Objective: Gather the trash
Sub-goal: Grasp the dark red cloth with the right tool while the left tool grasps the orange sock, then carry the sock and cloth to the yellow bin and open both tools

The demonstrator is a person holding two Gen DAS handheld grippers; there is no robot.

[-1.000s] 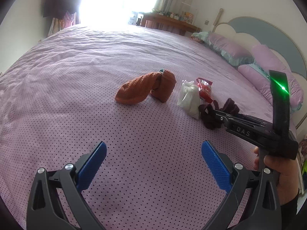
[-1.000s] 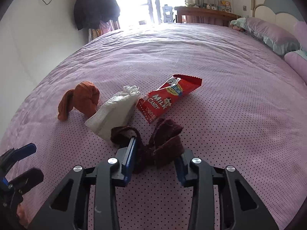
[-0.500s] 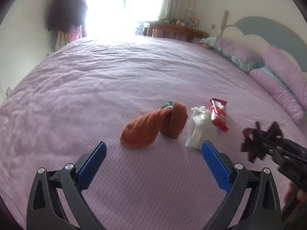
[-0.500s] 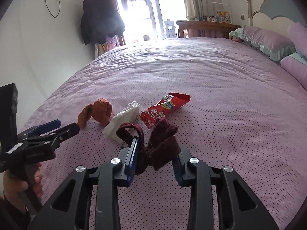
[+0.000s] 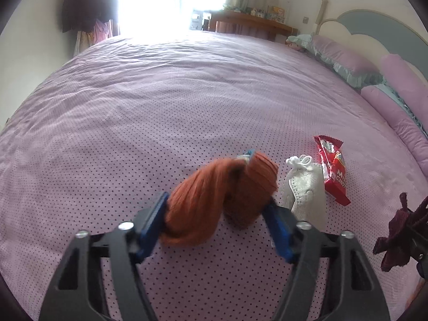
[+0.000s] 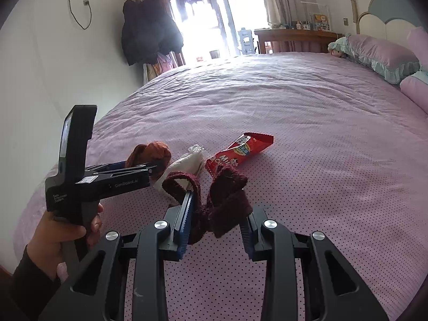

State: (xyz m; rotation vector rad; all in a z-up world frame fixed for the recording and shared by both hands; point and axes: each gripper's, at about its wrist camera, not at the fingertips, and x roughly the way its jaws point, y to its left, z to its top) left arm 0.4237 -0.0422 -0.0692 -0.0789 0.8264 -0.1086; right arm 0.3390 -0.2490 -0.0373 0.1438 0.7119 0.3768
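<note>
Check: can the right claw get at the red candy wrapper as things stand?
Probably not: the right claw is shut on a maroon sock. The candy wrapper lies uncovered just ahead on the bed.

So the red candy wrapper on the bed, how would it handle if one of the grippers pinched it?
The red candy wrapper lies nearly flat on the bedspread, so it is probably light and thin. Its glossy film may slip between pads and crumple rather than stay stiff. Lying so low on soft bedding, it likely needs an edge pinch.
</note>
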